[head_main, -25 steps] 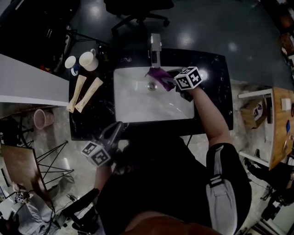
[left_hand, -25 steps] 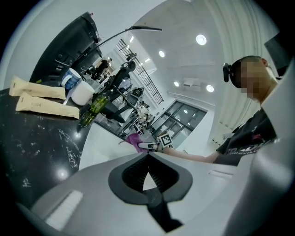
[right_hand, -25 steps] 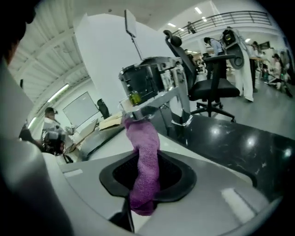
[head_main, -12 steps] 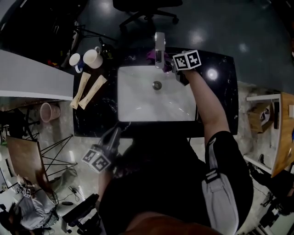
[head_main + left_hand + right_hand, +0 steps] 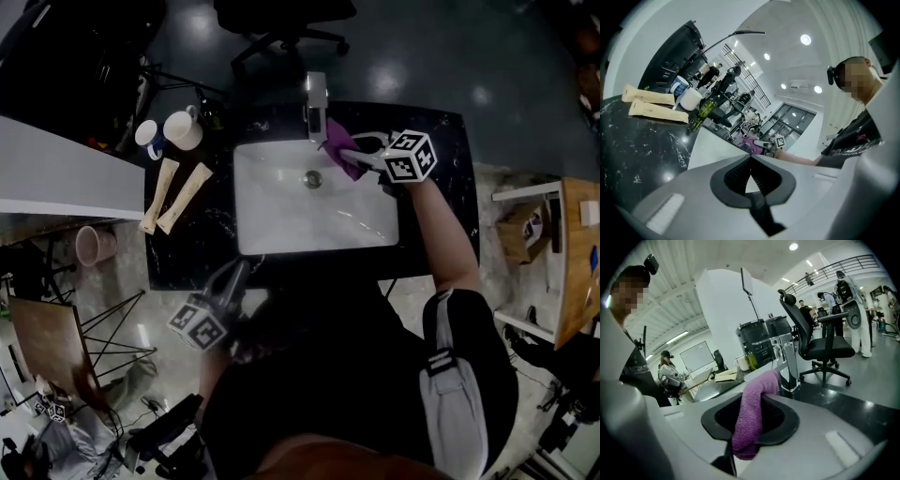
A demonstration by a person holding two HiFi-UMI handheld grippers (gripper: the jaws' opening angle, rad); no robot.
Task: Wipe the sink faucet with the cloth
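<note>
We see a black, white-veined countertop point(image 5: 441, 187) that carries a white rectangular sink point(image 5: 281, 220). A dark office chair point(image 5: 281, 23) stands on the floor beyond it. The right gripper point(image 5: 358, 155) reaches in from the right over the sink's back corner, and its jaws are clamped on the cloth point(image 5: 752, 413). The left gripper point(image 5: 239, 270) hangs at the near edge of the countertop, well apart from the sink's back. Its jaws are pressed together with nothing between them. The faucet point(image 5: 317, 98) stands at the middle of the back rim. It is a chrome, square-sided column on a flat base plate, with its spout pointing over the basin towards the drain point(image 5: 313, 178). The cloth is purple and thick, with a fuzzy terry pile, and it is bunched into a soft roll. One end hangs below the pads. The rest passes up between them and arches forward towards the foot of the faucet. From above it lies just to the right of the faucet, over the sink's back rim. We cannot tell whether it actually touches the chrome. On the left side of the countertop two mugs point(image 5: 180, 127) stand together near the back, and two long tan packets point(image 5: 187, 192) lie side by side in front of them.
</note>
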